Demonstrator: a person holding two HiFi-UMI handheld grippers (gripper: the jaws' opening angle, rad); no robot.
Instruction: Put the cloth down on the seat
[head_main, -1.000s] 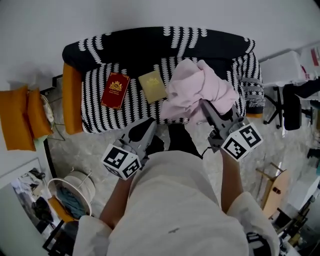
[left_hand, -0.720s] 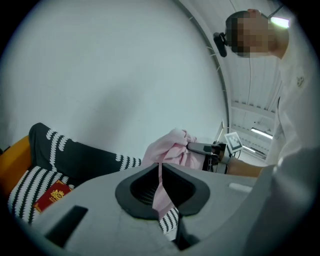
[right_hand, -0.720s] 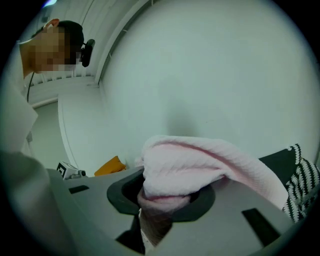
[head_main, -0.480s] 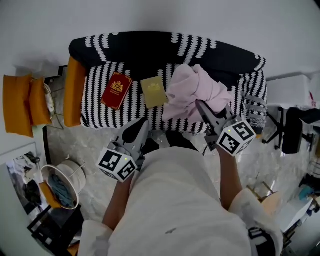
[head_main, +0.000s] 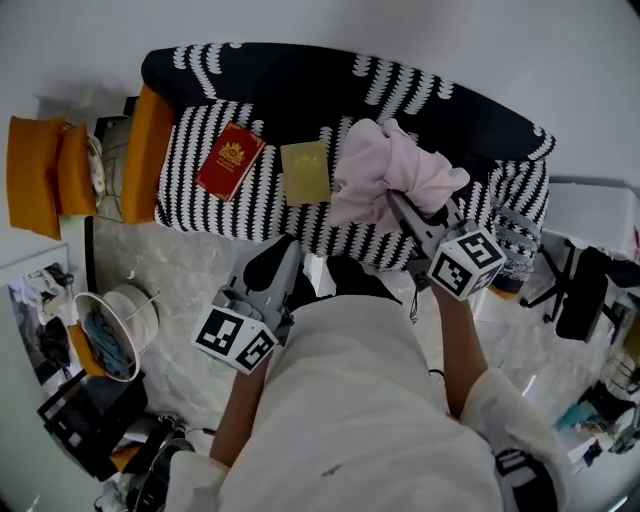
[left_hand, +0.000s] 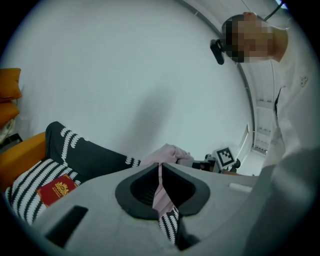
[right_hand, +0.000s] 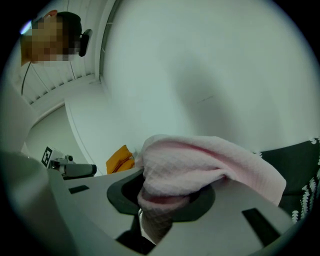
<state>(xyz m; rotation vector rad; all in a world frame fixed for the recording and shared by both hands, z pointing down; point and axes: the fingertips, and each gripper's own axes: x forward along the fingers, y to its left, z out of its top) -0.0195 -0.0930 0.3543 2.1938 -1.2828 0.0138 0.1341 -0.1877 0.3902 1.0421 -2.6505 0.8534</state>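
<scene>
Right claw (head_main: 398, 203) clamps pink cloth (head_main: 380, 165), 2 books (head_main: 231, 160) beside on seat (head_main: 190, 200).

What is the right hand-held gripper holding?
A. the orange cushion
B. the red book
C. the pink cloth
C: in the right gripper view, the jaws of the right hand-held gripper are clamped on the pink cloth, which bulges out over them.

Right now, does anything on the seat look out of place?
Two books lie askew on the seat: a red book, and a yellow book beside the bunched pink cloth held by the right gripper. Nothing looks spilled.
</scene>
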